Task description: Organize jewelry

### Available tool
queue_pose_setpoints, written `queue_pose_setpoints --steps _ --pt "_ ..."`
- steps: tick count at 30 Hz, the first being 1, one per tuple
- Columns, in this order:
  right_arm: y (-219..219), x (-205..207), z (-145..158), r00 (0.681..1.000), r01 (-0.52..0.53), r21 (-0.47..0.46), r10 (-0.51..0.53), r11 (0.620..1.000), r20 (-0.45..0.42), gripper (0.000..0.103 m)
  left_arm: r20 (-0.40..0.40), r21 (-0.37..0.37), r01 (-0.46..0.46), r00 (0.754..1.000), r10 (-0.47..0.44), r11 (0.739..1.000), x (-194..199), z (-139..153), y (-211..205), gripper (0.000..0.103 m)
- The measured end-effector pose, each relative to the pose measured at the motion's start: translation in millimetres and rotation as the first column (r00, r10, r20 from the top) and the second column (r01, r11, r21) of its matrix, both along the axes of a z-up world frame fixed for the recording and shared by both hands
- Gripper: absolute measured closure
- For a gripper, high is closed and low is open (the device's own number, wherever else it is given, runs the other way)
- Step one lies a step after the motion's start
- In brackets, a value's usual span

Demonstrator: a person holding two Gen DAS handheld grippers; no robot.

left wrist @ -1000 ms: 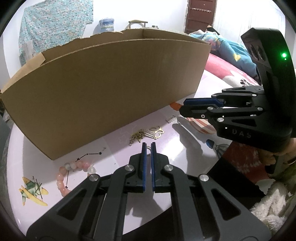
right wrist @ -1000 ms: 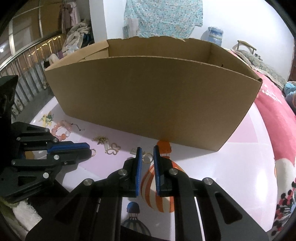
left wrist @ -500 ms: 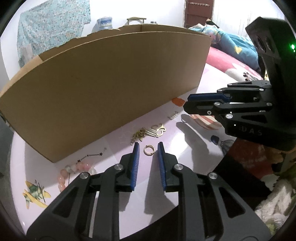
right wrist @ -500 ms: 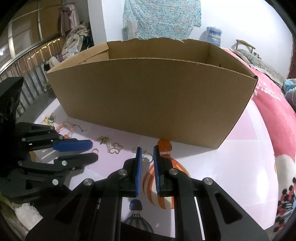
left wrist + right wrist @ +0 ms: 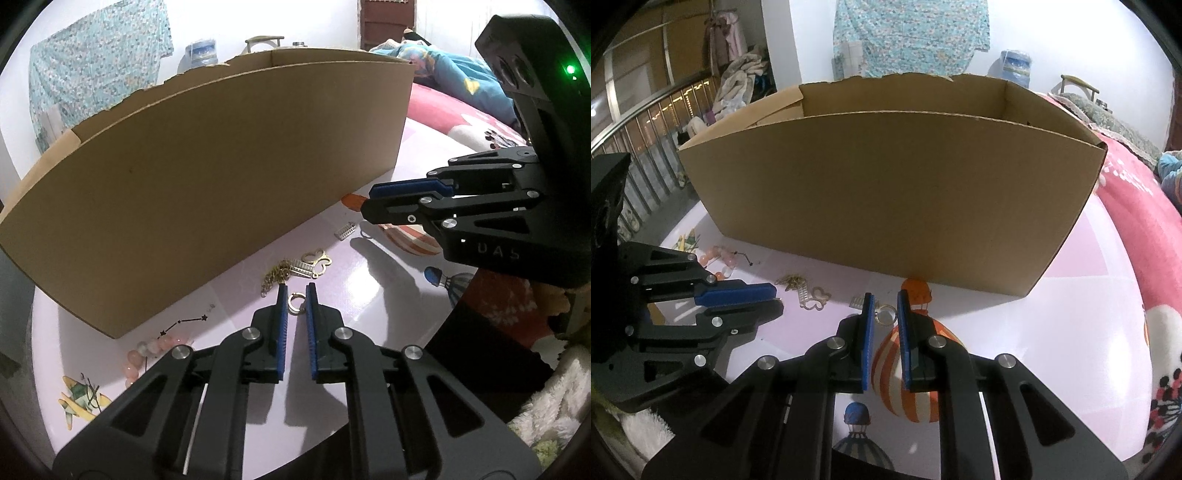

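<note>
The left hand-held gripper (image 5: 295, 295) has just opened and closed again, and its 2 blue pads now stand narrowly apart at lower centre of the left wrist view with a small gold ring (image 5: 295, 302) caught between their tips; whether the pads press on it or only flank it is hard to tell, but it looks pinched, so the pick-up of this piece seems to be under way. The right hand-held gripper (image 5: 884, 310) is nearly closed at lower centre of its own view, with a second ring (image 5: 885, 315) between its tips, apparently gripped as well. The rest of the jewelry lies on the pale printed counter (image 5: 388, 295): a gold chain (image 5: 275, 275) touching a butterfly-shaped charm (image 5: 318, 260) just above the left tips, a small silver clip (image 5: 344, 231) nearer the right gripper, and a pink bead bracelet (image 5: 147, 354) with a thin black star chain (image 5: 184, 323) at lower left. The only container is the large cardboard box (image 5: 886, 192) filling the middle of both views; its open top shows bare inner walls, and its floor is hidden, so its contents cannot be told.
</note>
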State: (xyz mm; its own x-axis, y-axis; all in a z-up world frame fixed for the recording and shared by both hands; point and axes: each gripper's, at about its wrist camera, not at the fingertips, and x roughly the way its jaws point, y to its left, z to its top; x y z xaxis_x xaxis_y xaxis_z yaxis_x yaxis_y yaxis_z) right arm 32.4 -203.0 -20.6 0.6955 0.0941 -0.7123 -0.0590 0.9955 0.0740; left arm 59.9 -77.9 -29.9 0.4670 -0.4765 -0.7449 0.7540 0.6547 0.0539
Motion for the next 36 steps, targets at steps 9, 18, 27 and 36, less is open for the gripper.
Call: queue_pose_setpoints --steps 9,18,27,36 --pt "0 -3 3 1.0 0.005 0.003 -0.005 1.0 0.005 0.09 -0.032 -0.03 -0.009 0.999 0.008 1.0 -1 7 6 0.103" --pt "-1 -4 4 1.0 0.005 0.025 -0.006 1.0 0.016 0.09 -0.021 0.013 -0.022 1.0 0.022 1.0 2 4 9 0.103" --pt "-9 -5 2 1.0 0.004 0.045 -0.005 0.999 0.016 0.09 -0.017 0.039 0.023 1.0 -0.022 0.999 -12 2 -4 0.103" --pt "-18 -5 -2 1.0 0.01 0.069 -0.011 0.998 0.015 0.09 -0.047 0.004 0.05 0.998 -0.05 0.999 -18 6 -6 0.089"
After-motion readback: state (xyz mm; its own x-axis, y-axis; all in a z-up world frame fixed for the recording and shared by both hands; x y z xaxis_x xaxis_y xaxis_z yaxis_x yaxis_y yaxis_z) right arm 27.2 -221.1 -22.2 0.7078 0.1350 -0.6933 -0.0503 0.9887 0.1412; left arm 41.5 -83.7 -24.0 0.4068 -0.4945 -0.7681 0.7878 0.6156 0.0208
